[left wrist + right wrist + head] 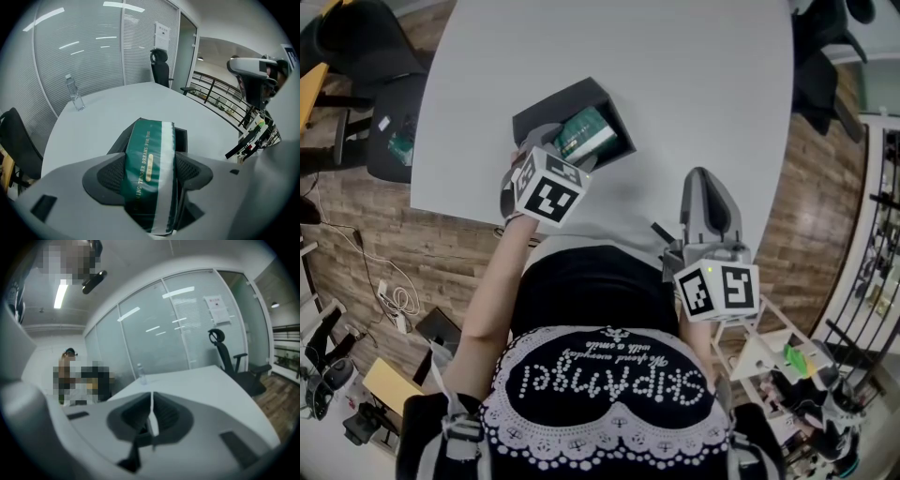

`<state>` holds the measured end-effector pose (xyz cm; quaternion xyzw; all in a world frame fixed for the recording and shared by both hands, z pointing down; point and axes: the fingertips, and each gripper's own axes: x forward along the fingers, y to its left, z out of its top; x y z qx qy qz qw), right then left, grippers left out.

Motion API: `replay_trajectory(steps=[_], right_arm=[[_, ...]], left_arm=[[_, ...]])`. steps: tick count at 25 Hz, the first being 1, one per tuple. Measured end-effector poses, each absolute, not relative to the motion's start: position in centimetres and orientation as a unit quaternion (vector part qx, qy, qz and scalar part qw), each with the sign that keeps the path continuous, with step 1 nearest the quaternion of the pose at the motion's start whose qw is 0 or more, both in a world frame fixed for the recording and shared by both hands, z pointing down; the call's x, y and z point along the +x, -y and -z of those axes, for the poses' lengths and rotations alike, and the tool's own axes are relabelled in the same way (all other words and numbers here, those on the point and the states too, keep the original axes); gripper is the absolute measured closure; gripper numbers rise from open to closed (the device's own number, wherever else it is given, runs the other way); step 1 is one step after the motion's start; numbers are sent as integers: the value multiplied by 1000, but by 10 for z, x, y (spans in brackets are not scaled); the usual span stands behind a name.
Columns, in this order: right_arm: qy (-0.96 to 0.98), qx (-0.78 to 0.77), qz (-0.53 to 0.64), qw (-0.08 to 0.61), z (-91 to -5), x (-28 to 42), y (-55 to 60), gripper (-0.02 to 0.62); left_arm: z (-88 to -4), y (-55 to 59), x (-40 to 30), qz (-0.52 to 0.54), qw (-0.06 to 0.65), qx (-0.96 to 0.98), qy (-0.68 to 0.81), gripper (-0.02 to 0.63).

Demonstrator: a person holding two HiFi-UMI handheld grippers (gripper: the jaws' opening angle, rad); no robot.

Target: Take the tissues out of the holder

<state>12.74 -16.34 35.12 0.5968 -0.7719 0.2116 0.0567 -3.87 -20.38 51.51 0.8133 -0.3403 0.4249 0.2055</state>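
The left hand-held gripper (150, 172) pinches the green tissue pack (586, 134) across its width, and the pack is partly inside the open black holder (551, 109) on the white desk (675, 84). Beyond the holder, well apart, stand a water bottle (75, 93) and an office chair (161, 65). Right of the holder, the right hand-held gripper (151, 416) is pressed together, empty.
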Motion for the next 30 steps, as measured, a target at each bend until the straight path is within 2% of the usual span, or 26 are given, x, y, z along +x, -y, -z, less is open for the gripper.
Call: replay_trajectory(steps=[18, 30], right_arm=[[775, 599, -194, 49, -336, 133, 156, 560], [780, 597, -179, 48, -326, 134, 152, 560]], left_arm=[[-432, 213, -43, -352, 143, 836, 395, 258], [-396, 217, -52, -296, 135, 842, 430, 258]])
